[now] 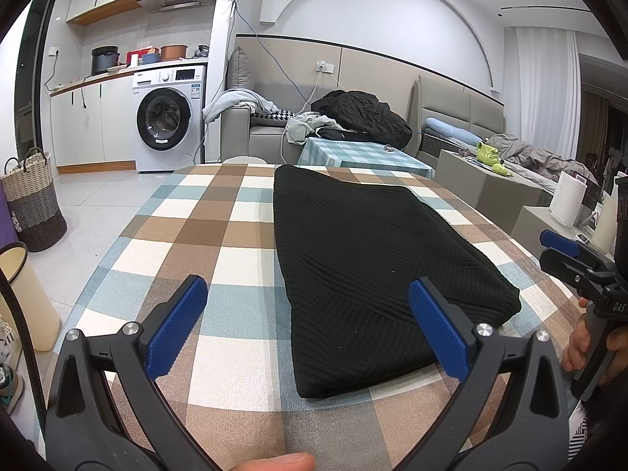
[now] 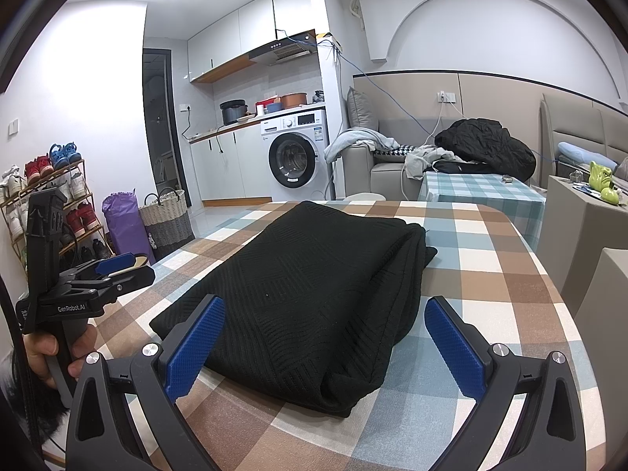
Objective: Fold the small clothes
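Note:
A black knitted garment (image 1: 365, 259) lies folded into a thick rectangle on the checked tablecloth (image 1: 219, 235); it also shows in the right wrist view (image 2: 310, 290). My left gripper (image 1: 308, 294) is open and empty, above the table at the garment's near left corner, not touching it. My right gripper (image 2: 325, 314) is open and empty, hovering over the garment's near end. The right gripper shows at the right edge of the left wrist view (image 1: 565, 251), the left gripper at the left of the right wrist view (image 2: 121, 265).
The table edge curves at the right (image 2: 549, 298). A second checked table (image 1: 361, 157), a sofa with a black jacket (image 1: 365, 117), a washing machine (image 1: 168, 117), a woven basket (image 1: 33, 204), a shoe rack (image 2: 47, 204) and a paper roll (image 1: 567, 200) stand around.

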`<action>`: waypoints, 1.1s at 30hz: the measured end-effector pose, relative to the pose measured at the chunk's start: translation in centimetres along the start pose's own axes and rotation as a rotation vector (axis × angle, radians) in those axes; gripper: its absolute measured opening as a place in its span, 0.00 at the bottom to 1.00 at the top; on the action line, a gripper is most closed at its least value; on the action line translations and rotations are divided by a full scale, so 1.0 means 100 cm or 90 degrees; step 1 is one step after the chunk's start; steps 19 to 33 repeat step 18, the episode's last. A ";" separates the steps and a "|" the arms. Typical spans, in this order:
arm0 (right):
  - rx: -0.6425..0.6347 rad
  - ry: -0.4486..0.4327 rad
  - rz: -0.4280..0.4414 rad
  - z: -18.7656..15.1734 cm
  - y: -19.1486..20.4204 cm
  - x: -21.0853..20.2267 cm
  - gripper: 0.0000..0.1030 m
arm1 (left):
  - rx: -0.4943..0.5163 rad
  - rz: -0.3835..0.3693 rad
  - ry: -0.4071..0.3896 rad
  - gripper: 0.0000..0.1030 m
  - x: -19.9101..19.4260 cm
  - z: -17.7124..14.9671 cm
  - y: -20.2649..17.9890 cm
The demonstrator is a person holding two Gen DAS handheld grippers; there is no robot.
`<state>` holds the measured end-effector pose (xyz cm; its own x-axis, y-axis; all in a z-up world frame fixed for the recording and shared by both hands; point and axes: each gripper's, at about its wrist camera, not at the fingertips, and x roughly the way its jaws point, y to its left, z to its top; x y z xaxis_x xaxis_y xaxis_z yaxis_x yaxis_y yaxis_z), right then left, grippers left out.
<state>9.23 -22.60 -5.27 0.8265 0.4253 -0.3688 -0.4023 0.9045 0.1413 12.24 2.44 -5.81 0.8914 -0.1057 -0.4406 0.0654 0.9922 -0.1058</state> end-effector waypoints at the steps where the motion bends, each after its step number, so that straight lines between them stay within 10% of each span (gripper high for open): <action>1: 0.000 0.000 0.000 0.000 0.000 0.000 1.00 | 0.000 0.000 0.000 0.99 0.000 -0.001 0.000; 33: 0.000 0.000 0.000 0.001 0.000 0.000 1.00 | 0.002 -0.003 -0.003 0.99 -0.001 0.001 -0.001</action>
